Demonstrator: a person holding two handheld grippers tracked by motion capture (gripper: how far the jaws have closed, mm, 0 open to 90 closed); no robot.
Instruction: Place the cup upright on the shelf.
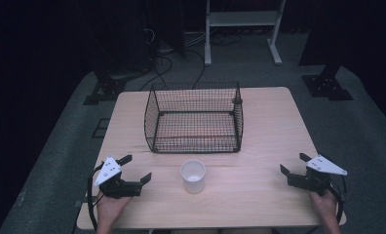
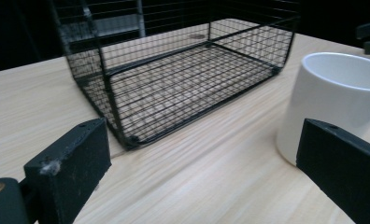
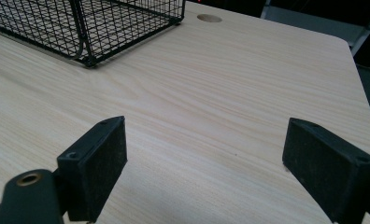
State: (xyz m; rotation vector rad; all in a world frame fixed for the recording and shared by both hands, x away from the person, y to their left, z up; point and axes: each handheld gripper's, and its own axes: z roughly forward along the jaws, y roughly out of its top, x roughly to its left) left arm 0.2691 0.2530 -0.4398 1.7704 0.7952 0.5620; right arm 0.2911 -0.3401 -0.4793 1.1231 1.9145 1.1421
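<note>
The white cup [image 1: 193, 176] stands upright on the worktop [image 1: 269, 122], just in front of the wire basket [image 1: 194, 117], near its front wall and roughly centred on it. Left tool [image 1: 136, 169] sits left of the cup, near it, jaws spread wide w/ nothing between them. Right tool [image 1: 293, 163] is well apart on the cup's right, jaws also wide apart and empty.

Step in hand, as I read it: left tool approaching the cup to grab it, probably for the basket. In the left gripper view the cup [image 2: 335, 100] is off to the right, partly behind the right-hand jaw, so it isn't lined up yet. To do it well:
- swing the tool toward the cup until the wall sits between the 2 jaws, not against 1 of them
- come in level, low enough to clamp the body rather than the rim
- close slowly; glazed-looking wall may slip, and a nudge from 1 jaw could tip or slide the cup
- lift straight up before heading over the basket's front wall, which stands taller than the cup.

Worktop: pale wood grain, rounded corners, 1 round cable hole [image 3: 209, 18] beyond the basket's corner in the right gripper view. Basket is black mesh, open-topped, empty.

Room is dark: grey floor, cables [image 1: 171, 53] and a white frame stand [image 1: 242, 27] behind the basket, black stand feet either side.
</note>
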